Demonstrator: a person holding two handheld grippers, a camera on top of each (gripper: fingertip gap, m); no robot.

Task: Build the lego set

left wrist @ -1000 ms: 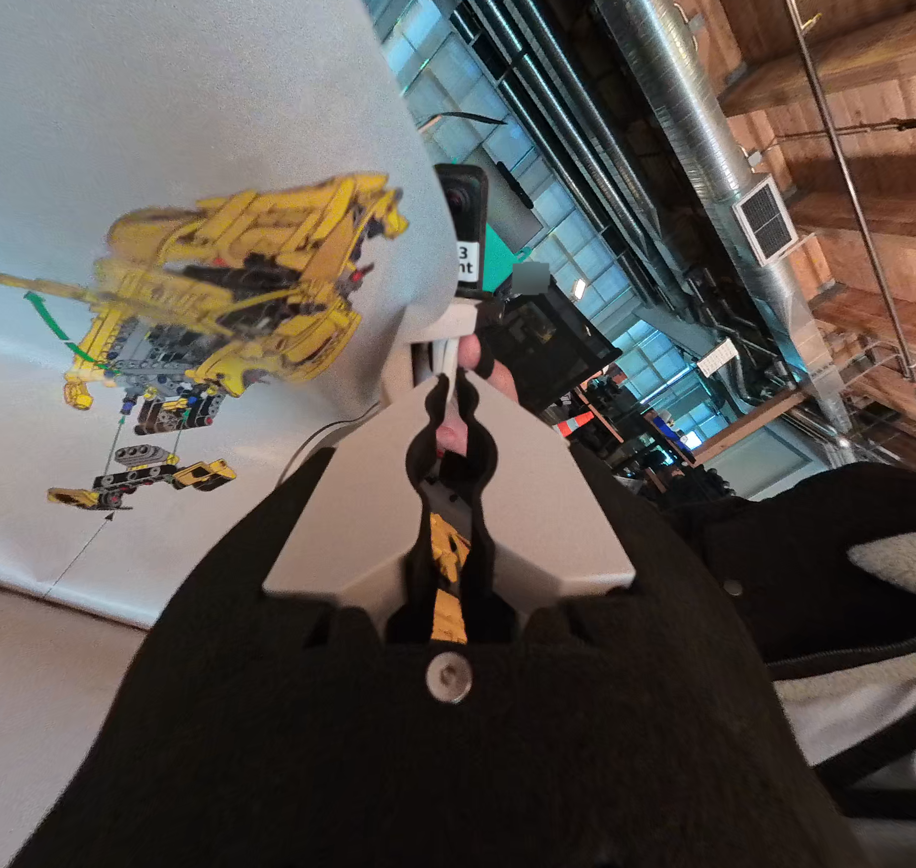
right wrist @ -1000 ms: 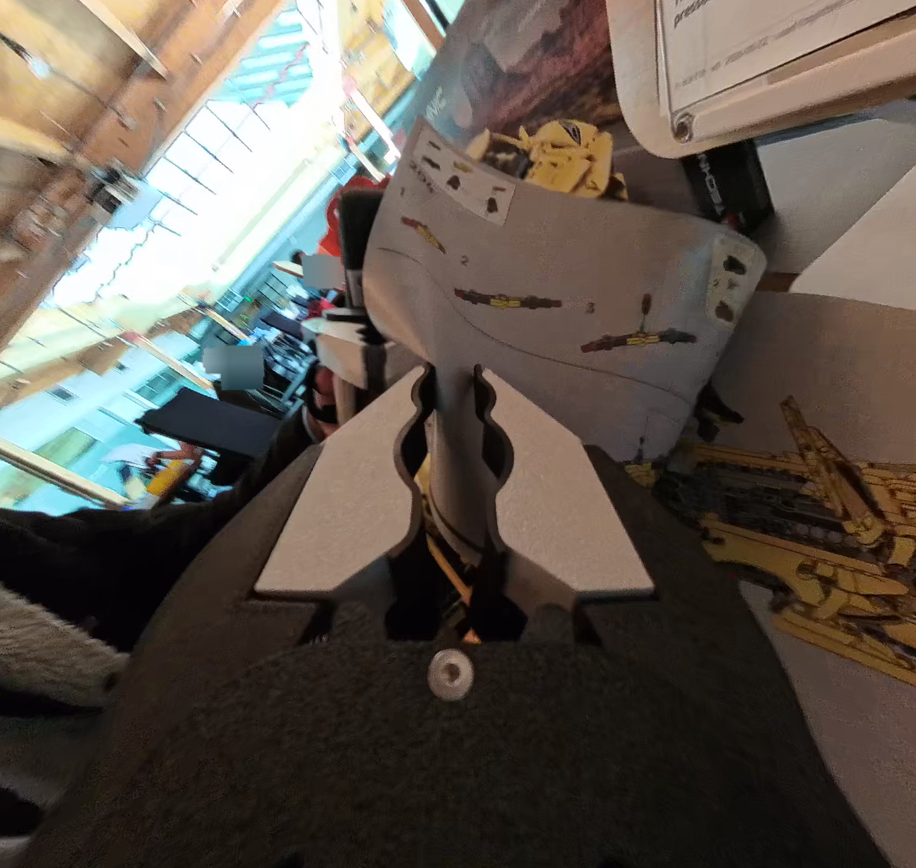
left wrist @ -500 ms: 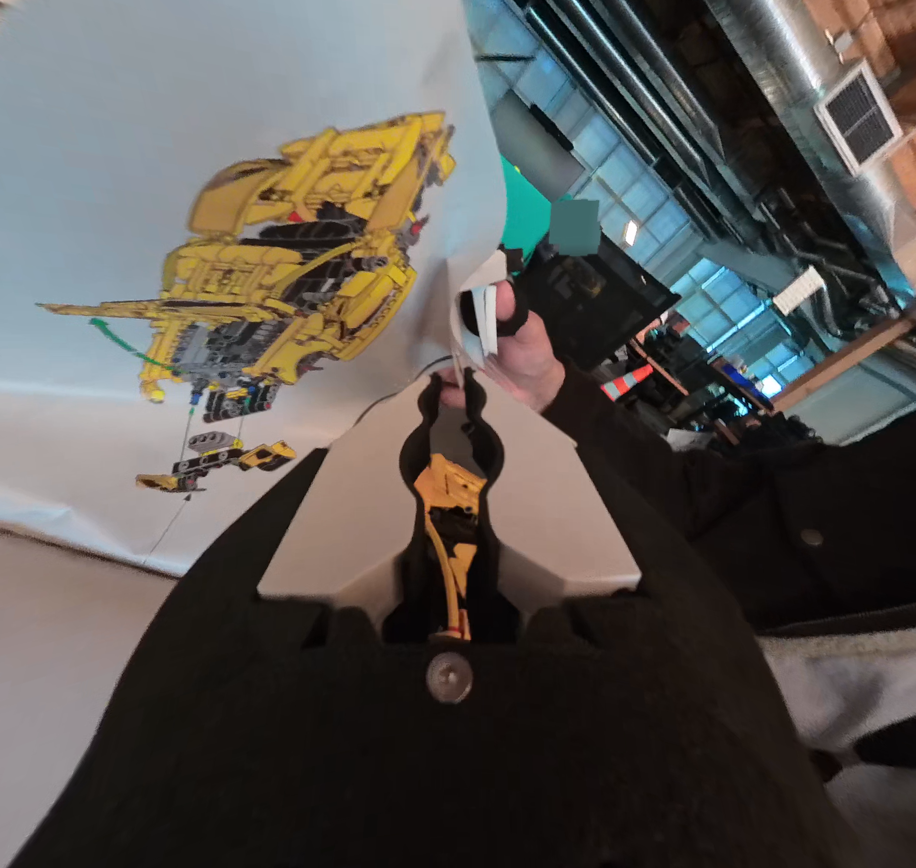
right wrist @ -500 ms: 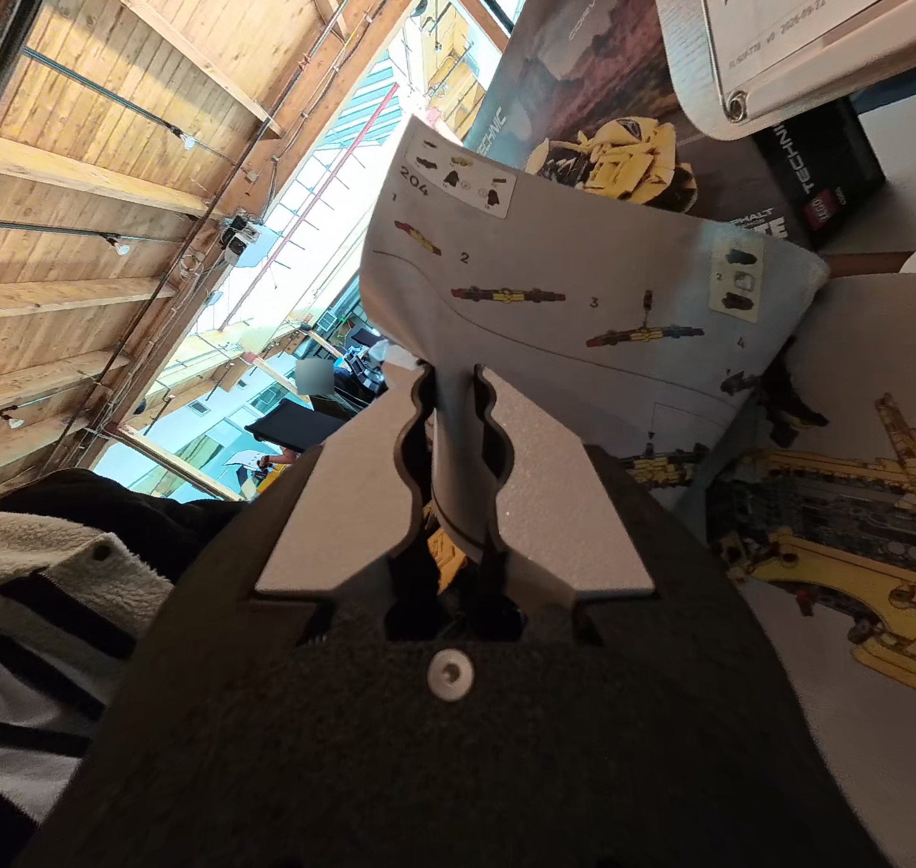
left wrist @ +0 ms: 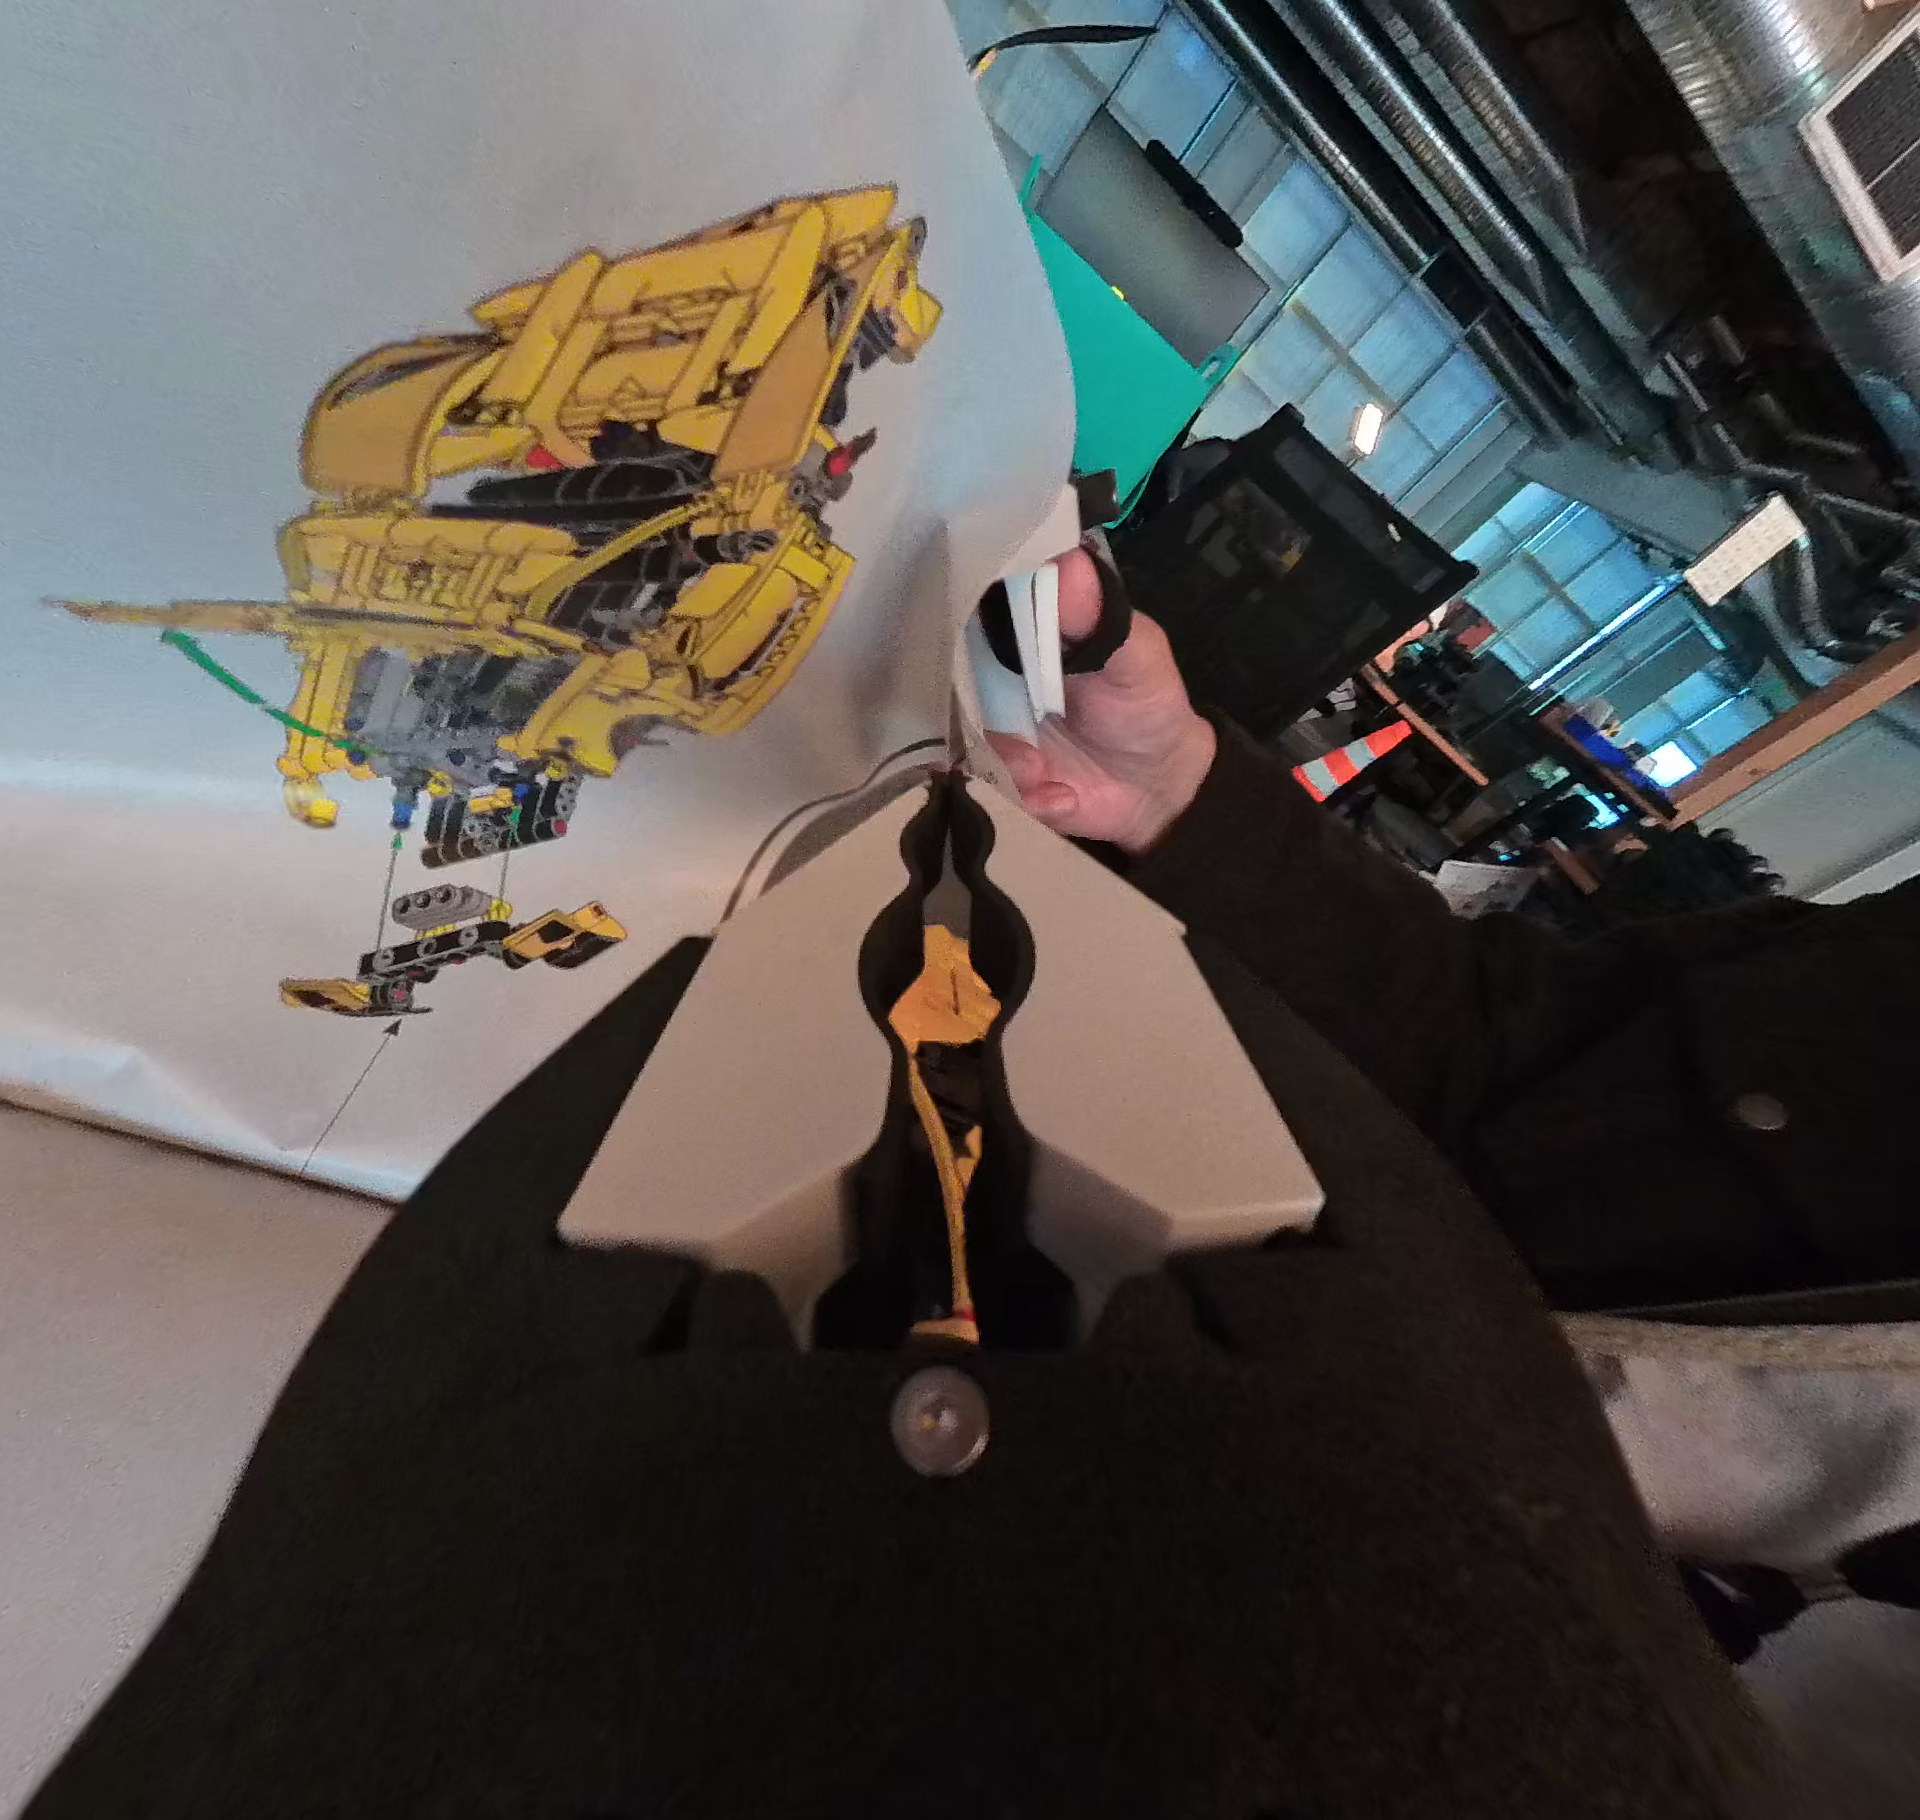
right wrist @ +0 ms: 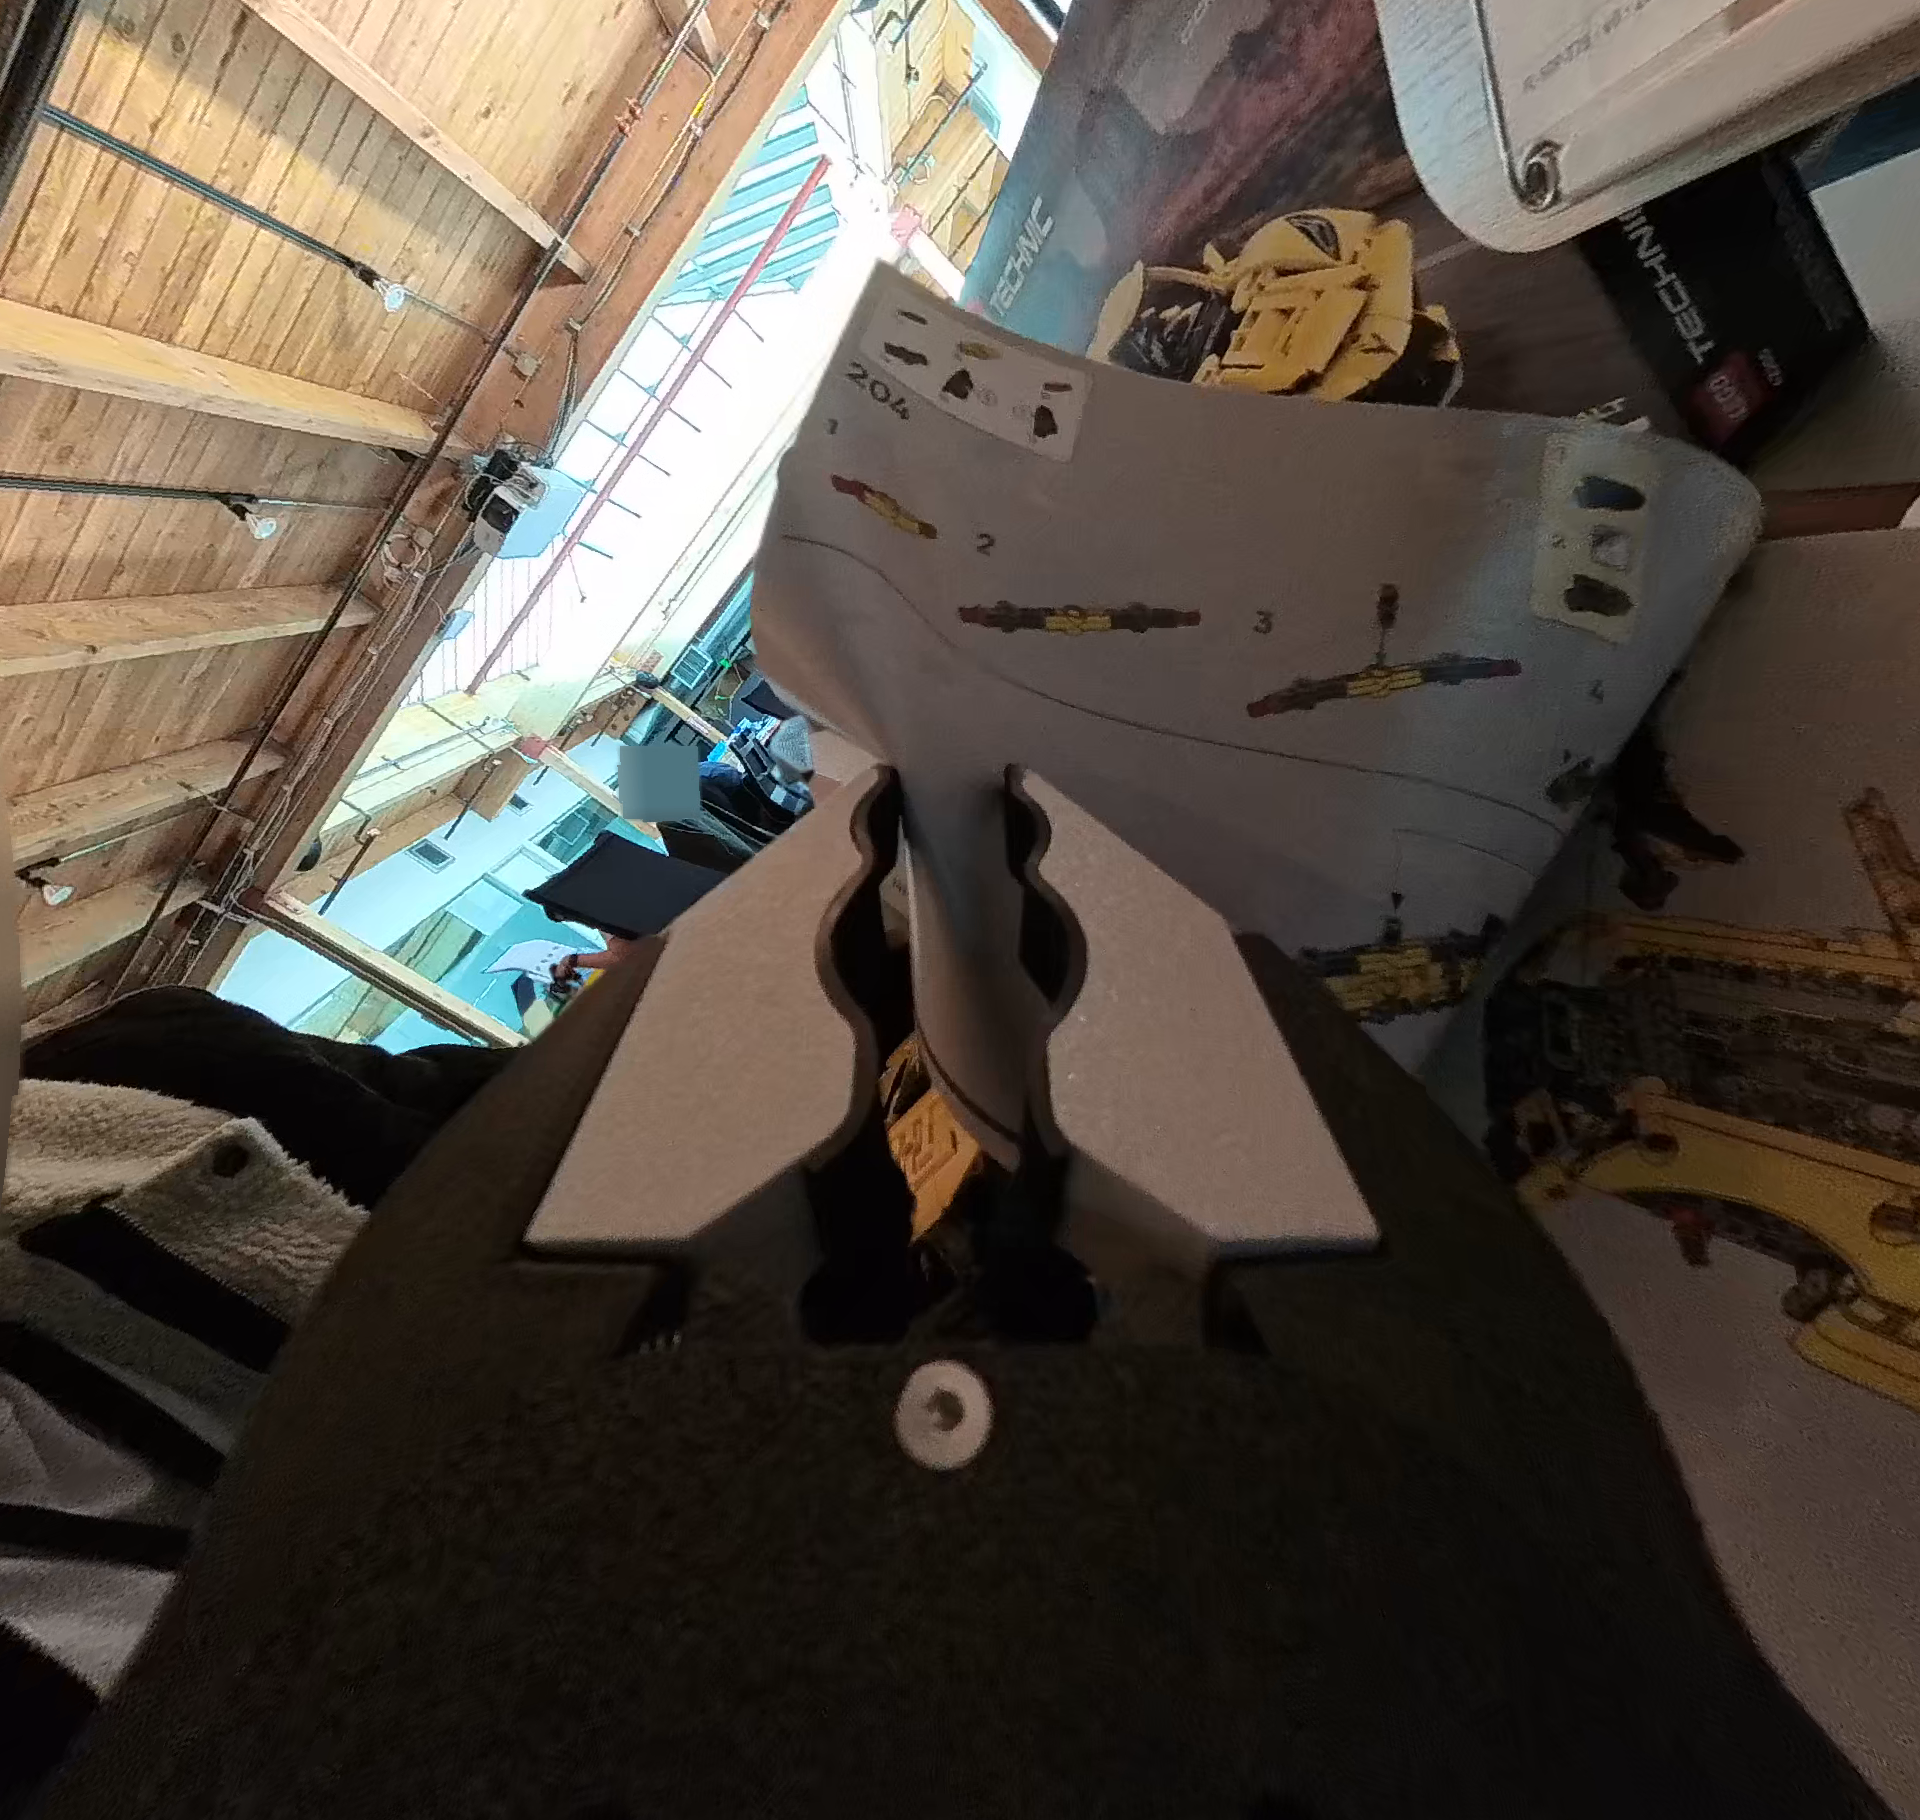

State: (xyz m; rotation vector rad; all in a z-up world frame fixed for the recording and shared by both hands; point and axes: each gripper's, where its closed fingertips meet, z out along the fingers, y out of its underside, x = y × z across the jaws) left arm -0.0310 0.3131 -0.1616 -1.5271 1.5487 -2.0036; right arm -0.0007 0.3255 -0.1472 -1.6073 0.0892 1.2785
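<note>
- Our left gripper (left wrist: 948, 814) is clenched on the instruction booklet's (left wrist: 499, 160) page edge, right at the jaw tips
- Our right gripper (right wrist: 951, 783) pinches a lifted page (right wrist: 1247, 565) between its jaws
- No bricks in hand; we judge building paused at page-turning, assembly left

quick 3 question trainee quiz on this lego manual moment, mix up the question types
1. True or false: the left gripper is shut on a page of the white paper instruction booklet.
2. What does the right gripper hold? A) a loose yellow brick B) a booklet page C) nothing
3. Fill in: behind the lifted page stands the dark cardboard set box, which pictures a ___ car.

Key: 1 true; 2 B; 3 yellow
</note>
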